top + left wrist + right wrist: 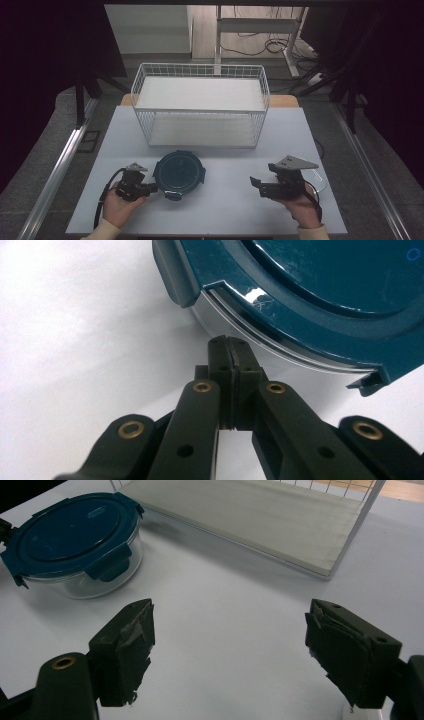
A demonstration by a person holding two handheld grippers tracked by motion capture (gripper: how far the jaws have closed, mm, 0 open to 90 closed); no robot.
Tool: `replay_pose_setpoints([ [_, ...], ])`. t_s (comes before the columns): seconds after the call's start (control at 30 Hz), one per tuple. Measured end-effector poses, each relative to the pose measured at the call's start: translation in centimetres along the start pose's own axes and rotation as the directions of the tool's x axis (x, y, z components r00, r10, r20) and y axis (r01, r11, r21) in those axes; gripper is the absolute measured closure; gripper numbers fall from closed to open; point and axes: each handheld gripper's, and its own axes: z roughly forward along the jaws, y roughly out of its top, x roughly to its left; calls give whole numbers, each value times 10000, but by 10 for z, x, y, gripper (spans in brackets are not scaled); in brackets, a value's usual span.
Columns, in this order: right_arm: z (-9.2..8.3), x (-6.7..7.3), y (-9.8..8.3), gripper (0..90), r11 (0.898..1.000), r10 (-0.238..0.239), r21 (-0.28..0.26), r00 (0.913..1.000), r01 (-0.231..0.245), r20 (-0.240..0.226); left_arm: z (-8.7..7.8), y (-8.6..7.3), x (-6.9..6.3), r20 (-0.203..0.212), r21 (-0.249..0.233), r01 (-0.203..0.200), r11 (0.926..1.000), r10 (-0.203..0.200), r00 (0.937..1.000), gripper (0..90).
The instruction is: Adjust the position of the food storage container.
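My left tool (151,188) sits at the near left of the worktop (225,200), its jaws pressed flat together with nothing between them. The tips end just short of the round container (178,174), right by the clear wall under the lid's rim; in the left gripper view I cannot tell whether they touch the glass or stop a hair away. From there the container (320,295) lies ahead and to the right of my closed tips, with one lid clip to the upper left and another at the far right.

My right tool (256,181) rests at the near right of the worktop, well apart from the container, jaws spread wide and empty. In the right gripper view the container (75,545) stands off to the upper left, beyond my left-hand pad (132,640).

The container is a low round bowl of clear, smooth glass or plastic, closed by a dark teal lid. The lid is glossy, with a raised ring around a flatter centre, and has snap clips folded down at the edge. My pads are matt black, worn and ragged at the edges. The worktop is plain, pale and matt. Behind the container stands a white wire basket (200,70), a box of thin grid mesh with a flat pale board inside.
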Motion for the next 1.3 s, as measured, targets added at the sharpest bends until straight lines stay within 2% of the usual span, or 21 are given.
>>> replay_pose_setpoints([
  [0.4,3,1,-1,199,10000,6,62,10000,-5,-62,13,13,-14,292,84,-230,9997,228,9993,896],
  [0.57,3,2,0,199,10000,-38,45,10000,38,-78,14,16,-15,484,71,-262,9996,259,9985,896],
  [0.63,2,3,0,199,10000,-32,19,10000,32,-82,11,14,-11,820,-196,-113,9997,129,9965,896],
  [0.67,1,3,0,199,10000,-47,-13,10000,47,-86,4,10,-8,933,-410,5,9992,33,9956,896],
  [0.73,0,3,1,199,10000,-55,-61,10000,54,-71,-1,9,-6,903,-531,121,9985,-73,9959,895],
  [0.8,-2,3,2,199,9999,-31,-114,10000,31,-58,-18,6,-2,821,-1006,337,9944,-255,9963,892],
  [0.83,-2,3,2,199,9999,-31,-114,10000,31,-58,-18,6,-2,821,-1006,337,9944,-255,9963,888],
  [0.9,-2,3,3,199,9999,-6,-144,10000,5,-38,-28,6,-3,743,-1316,288,9909,-191,9971,882],
  [0.93,-2,3,3,198,9998,68,-189,10000,-69,-37,-36,7,-9,370,-1576,35,9875,23,9993,867],
  [1.03,-3,3,5,197,9995,146,-265,9999,-148,-67,-43,10,-15,283,-1882,-117,9821,173,9995,821],
  [1.07,-3,4,5,197,9994,196,-300,9998,-199,-101,-47,12,-19,185,-2024,-209,9791,252,9995,777],
  [1.1,-4,4,7,196,9990,263,-364,9995,-268,-160,-49,14,-21,116,-2073,-261,9779,291,9995,606],
  [1.13,-4,4,7,196,9990,263,-364,9995,-268,-160,-52,17,-23,121,-2020,-341,9788,373,9992,606],
  [1.2,-4,5,9,196,9989,296,-366,9994,-302,-190,-57,23,-28,230,-1858,-560,9810,613,9979,451],
  [1.27,-3,7,13,196,9991,233,-352,9995,-241,-217,-62,31,-29,240,-1983,-581,9784,641,9977,346],
  [1.3,-3,7,13,196,9991,233,-352,9995,-241,-217,-62,31,-29,240,-1983,-581,9784,641,9977,323],
])
